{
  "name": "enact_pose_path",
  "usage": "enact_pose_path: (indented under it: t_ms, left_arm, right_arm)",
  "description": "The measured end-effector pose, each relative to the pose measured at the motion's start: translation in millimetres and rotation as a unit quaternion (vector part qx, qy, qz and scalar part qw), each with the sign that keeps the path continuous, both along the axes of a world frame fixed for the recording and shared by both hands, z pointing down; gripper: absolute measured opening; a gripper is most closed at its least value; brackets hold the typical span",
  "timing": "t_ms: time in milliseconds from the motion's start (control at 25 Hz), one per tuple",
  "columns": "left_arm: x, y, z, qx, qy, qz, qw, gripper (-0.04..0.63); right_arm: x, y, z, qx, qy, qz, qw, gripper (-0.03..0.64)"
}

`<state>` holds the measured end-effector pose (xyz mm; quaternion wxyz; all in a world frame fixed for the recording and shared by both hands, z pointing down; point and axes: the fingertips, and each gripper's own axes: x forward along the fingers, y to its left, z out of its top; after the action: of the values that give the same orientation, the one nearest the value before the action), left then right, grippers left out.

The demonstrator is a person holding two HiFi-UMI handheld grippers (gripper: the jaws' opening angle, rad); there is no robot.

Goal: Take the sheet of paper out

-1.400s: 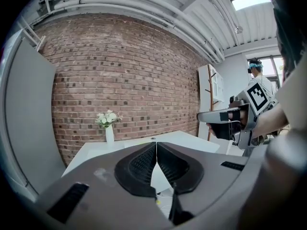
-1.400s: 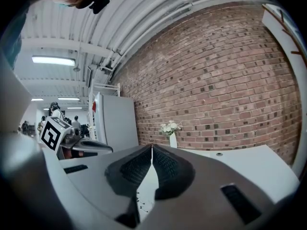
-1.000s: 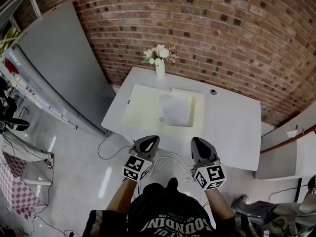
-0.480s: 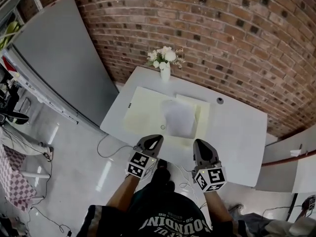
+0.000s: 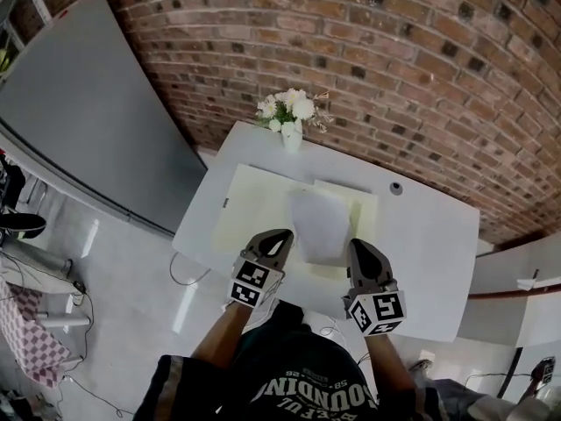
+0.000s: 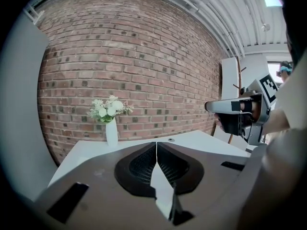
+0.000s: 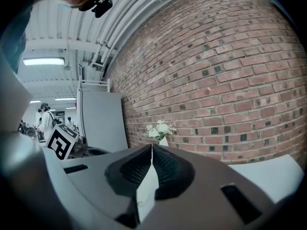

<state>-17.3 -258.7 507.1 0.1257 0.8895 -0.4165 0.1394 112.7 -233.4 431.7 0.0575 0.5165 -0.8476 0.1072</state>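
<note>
A white sheet of paper (image 5: 320,224) lies on a large pale yellow folder or mat (image 5: 250,207) on the white table (image 5: 421,235). I cannot tell whether part of the sheet is tucked inside. My left gripper (image 5: 280,233) hovers over the yellow surface just left of the sheet's near end, jaws shut and empty. My right gripper (image 5: 357,244) is just right of the sheet, also shut with nothing held. In the left gripper view the left gripper's (image 6: 156,143) jaws meet in a line, and the right gripper's (image 7: 151,146) do the same in the right gripper view.
A white vase of flowers (image 5: 290,117) stands at the table's far edge against the brick wall (image 5: 394,77). A small round grommet (image 5: 396,188) sits at the back right. A grey panel (image 5: 88,103) leans to the left. Cables lie on the floor under the table's near edge.
The person has stepped up to the table. Both grippers moved forward from in front of its near edge to either side of the sheet's near end. Their jaws stayed shut.
</note>
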Motion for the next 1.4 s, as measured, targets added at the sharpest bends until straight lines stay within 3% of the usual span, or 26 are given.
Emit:
enact_pose_path:
  t_ms: [480,920,1200,1400]
  left_arm:
    - [-5,-48,30,-0.043,0.002,0.001,0.9991,0.012]
    - [-9,-46,45,-0.083,-0.003,-0.050,0.9953,0.012]
    - [-21,-35,70,-0.128,-0.008,-0.105,0.9861,0.012]
    - [-19,-35,88,-0.161,-0.011,-0.123,0.9793,0.012]
  right_arm:
    - [-17,-44,11,-0.001,0.049,-0.006,0.999,0.070]
    - [-23,-67,21,-0.017,0.042,-0.060,0.997,0.070]
    - [-31,-67,34,-0.030,0.035,-0.092,0.995,0.071]
    - [-31,-69,46,-0.041,0.036,-0.102,0.993,0.071]
